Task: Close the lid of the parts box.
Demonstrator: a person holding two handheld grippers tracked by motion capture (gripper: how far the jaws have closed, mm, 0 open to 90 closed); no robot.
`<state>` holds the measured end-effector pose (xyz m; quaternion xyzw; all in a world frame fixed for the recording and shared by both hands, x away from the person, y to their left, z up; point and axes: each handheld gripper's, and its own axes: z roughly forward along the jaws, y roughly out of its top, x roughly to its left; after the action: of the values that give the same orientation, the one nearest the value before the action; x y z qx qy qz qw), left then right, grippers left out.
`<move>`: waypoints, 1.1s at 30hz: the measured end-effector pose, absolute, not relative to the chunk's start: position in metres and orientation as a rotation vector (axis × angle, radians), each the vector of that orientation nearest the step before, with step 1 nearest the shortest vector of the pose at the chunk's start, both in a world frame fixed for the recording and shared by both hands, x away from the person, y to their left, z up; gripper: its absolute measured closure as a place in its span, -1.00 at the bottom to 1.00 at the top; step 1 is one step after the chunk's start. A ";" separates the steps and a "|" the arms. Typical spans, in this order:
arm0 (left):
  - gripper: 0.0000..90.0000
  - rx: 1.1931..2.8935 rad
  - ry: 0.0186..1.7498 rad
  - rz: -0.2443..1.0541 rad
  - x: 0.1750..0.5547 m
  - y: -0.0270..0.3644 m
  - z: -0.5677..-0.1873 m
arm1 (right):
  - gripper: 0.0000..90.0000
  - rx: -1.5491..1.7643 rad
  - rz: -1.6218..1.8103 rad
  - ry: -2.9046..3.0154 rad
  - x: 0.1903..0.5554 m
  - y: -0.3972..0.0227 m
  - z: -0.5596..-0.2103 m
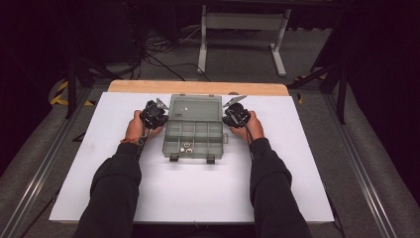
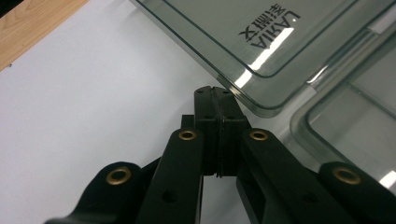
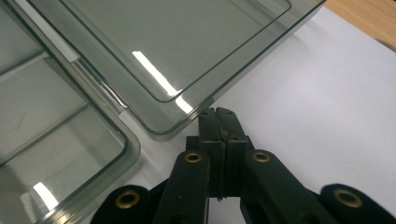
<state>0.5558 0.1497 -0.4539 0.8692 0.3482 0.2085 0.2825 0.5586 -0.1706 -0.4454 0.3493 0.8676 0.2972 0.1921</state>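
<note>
A white desk (image 1: 198, 193) holds a clear box (image 1: 193, 133) in the middle, with its lid (image 1: 194, 106) lying flat open on the far side. Small metal bits (image 1: 187, 147) sit in one near compartment. The person may be about to close the lid; if so, both sides should lift together so it does not twist. The arms reach out, one hand on each side. The left gripper (image 2: 215, 93) and the right gripper (image 3: 218, 113) have jaws pressed together, holding nothing, tips just beside the lid's corners.
</note>
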 end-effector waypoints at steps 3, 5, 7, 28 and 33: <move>0.99 2.327 0.931 0.551 0.558 0.150 -0.454 | 1.00 0.977 0.834 2.424 0.559 -0.170 -0.446; 0.99 2.321 0.927 0.544 0.559 0.151 -0.454 | 1.00 0.991 0.845 2.411 0.560 -0.170 -0.447; 0.99 2.311 0.930 0.546 0.560 0.151 -0.455 | 1.00 1.002 0.854 2.394 0.562 -0.170 -0.448; 0.97 2.213 0.978 0.564 0.568 0.154 -0.452 | 1.00 1.033 0.963 2.291 0.565 -0.168 -0.447; 0.94 2.162 0.968 0.585 0.566 0.157 -0.445 | 1.00 1.023 1.001 2.258 0.563 -0.169 -0.442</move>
<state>0.5656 0.1567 -0.4447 0.8320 0.3726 0.2251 0.3438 0.5634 -0.1692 -0.4421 0.3724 0.8214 0.3643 0.2320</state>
